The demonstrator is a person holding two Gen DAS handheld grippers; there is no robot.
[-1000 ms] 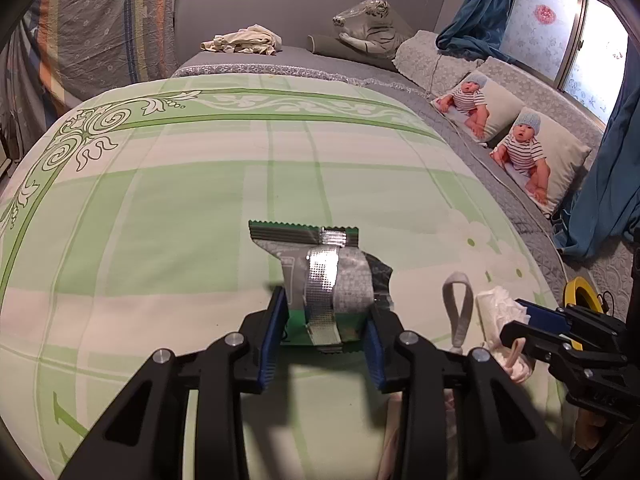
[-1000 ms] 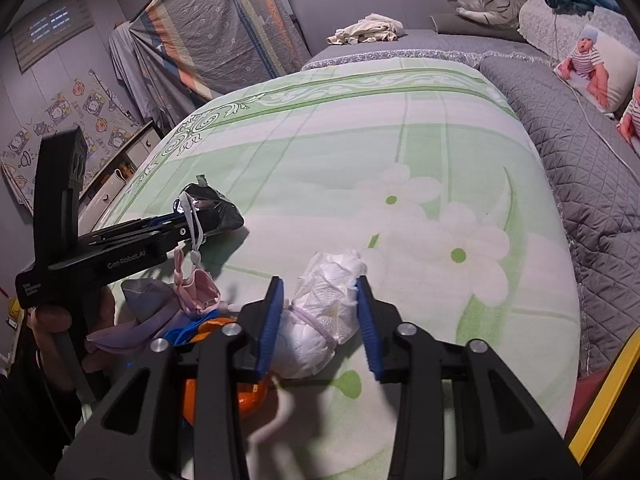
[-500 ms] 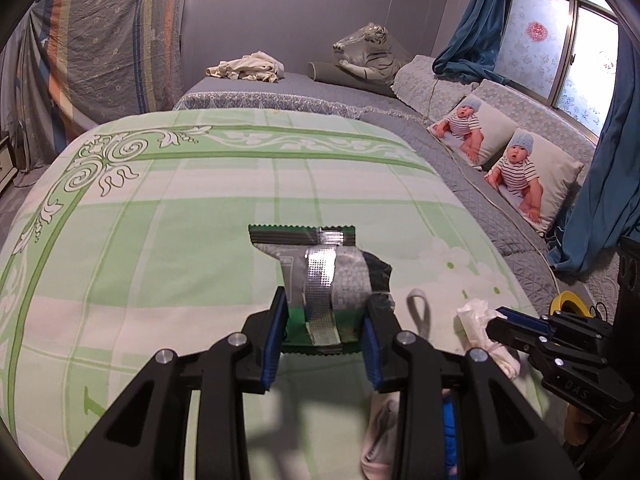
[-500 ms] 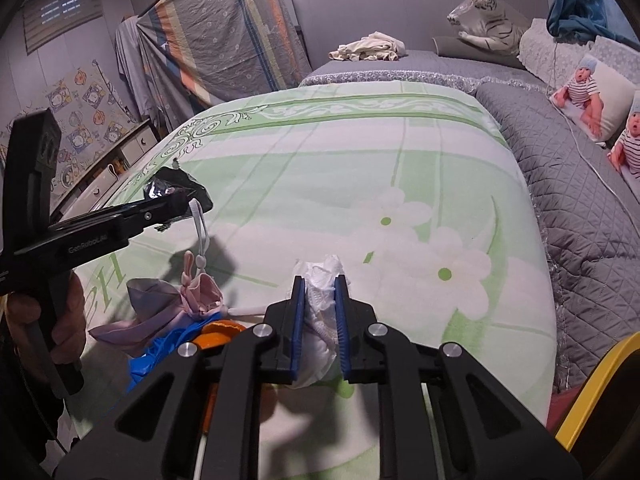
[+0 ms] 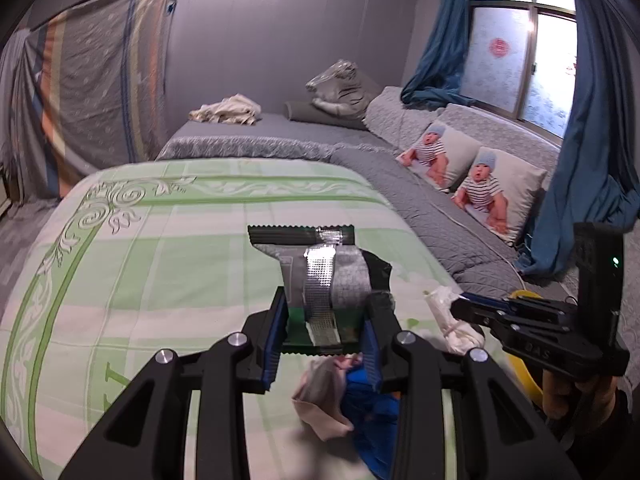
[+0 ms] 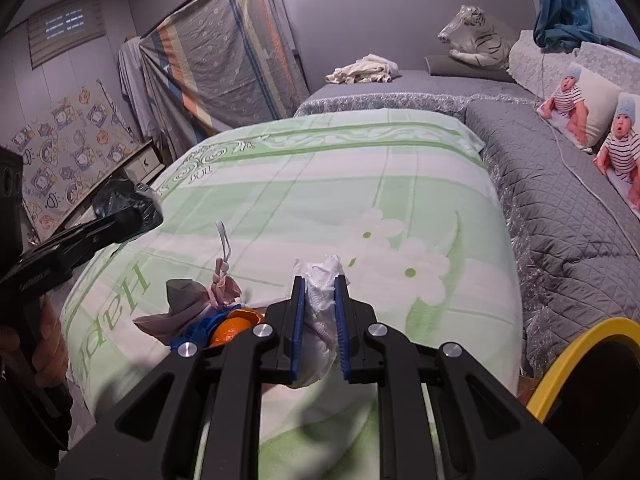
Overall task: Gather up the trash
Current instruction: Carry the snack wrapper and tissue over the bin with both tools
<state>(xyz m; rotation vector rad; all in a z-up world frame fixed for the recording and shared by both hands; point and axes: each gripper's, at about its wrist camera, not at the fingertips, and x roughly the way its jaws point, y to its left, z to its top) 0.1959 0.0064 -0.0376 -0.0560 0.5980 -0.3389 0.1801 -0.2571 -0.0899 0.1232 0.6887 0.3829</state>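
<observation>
My left gripper (image 5: 326,320) is shut on a silver and green snack wrapper (image 5: 320,276), held above the green bedspread (image 5: 160,260). In the right wrist view the same gripper (image 6: 132,216) appears at the left with the dark wrapper (image 6: 124,200) in it. A crumpled white tissue wad (image 6: 320,300) is pinched in my right gripper (image 6: 320,292), which is shut on it and lifted off the bed. The left wrist view shows that gripper (image 5: 460,308) at the right with the tissue (image 5: 448,316).
A pile of pink-grey cloth (image 6: 192,304), blue plastic (image 6: 200,328) and an orange peel (image 6: 232,326) lies on the bed's near edge. A yellow-rimmed bin (image 6: 580,360) stands at the lower right. Grey quilt (image 6: 560,208) and baby-print pillows (image 5: 472,176) lie to the right.
The right gripper's jaws closed on the tissue wad and lifted it. Both grippers rose and pulled back from the bed, the left still carrying the wrapper.
</observation>
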